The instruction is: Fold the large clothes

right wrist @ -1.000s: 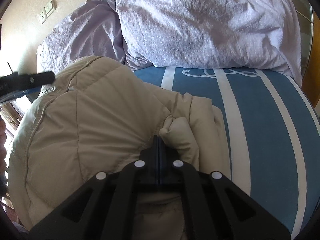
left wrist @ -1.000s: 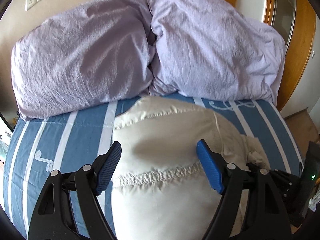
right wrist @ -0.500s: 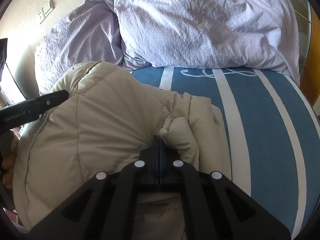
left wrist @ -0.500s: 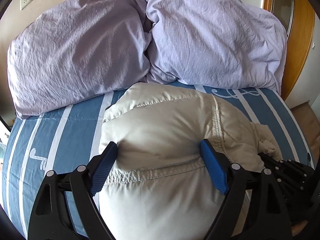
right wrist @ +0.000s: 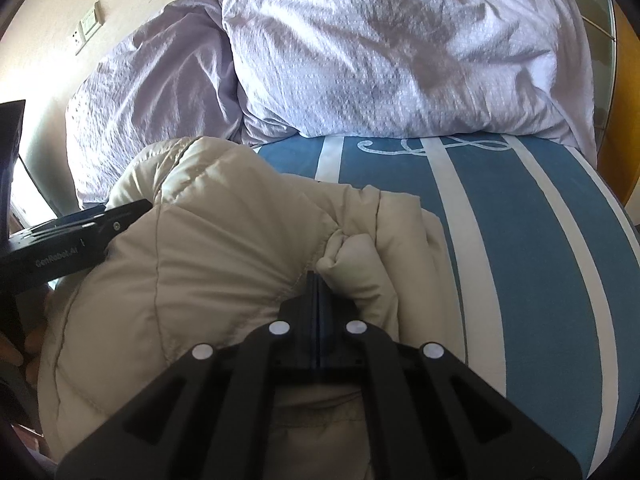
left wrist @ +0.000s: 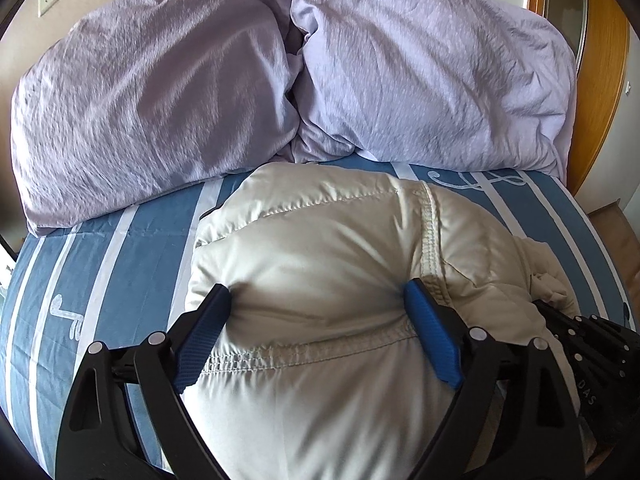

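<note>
I have the beige puffer jacket (left wrist: 320,280) bundled on the striped bed sheet (left wrist: 120,248), filling the lower centre of the left view, just below the 2 lilac pillows (left wrist: 160,92). My left gripper (left wrist: 316,300) is opening, its blue pads (left wrist: 430,336) dented into the padding on either side of a bulge (straddling it, not pinching). My right gripper (right wrist: 318,280) is shut, tips buried against a fold at the jacket's right edge. To flatten well, I'd press down evenly and keep that right fold pinned. The bundle's long axis seems to run from bottom of frame up toward the pillows.
</note>
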Demonstrator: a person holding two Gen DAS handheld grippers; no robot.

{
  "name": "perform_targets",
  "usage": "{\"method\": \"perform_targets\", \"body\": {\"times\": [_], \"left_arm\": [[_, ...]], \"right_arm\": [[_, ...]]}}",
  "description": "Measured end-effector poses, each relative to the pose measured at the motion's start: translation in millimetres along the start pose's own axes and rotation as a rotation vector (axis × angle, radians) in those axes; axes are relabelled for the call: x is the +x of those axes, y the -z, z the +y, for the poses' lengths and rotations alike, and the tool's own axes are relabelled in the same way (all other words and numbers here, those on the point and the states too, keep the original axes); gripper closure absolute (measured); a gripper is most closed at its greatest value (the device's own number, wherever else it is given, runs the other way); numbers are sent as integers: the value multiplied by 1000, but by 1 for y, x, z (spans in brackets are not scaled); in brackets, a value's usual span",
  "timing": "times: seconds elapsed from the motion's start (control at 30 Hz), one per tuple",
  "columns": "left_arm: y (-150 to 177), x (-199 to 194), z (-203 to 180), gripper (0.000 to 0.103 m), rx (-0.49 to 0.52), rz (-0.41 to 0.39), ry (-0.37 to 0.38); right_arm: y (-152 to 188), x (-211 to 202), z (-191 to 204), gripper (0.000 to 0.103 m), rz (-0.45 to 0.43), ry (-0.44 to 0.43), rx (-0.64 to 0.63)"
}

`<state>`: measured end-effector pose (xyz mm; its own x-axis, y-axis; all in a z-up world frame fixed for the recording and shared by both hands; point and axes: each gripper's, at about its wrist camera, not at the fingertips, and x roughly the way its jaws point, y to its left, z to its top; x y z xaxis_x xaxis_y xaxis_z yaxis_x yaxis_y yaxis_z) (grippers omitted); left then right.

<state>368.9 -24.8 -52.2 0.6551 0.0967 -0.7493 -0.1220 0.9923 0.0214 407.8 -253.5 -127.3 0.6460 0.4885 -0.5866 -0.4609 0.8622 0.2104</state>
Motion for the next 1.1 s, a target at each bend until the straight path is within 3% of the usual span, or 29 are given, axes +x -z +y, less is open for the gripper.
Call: {"method": "perform_targets", "body": {"times": [1.1], "left_arm": [[8,15,4,11,-37,-62,10]], "right_arm": [[0,6,-2,103,-33,-8,48]]}}
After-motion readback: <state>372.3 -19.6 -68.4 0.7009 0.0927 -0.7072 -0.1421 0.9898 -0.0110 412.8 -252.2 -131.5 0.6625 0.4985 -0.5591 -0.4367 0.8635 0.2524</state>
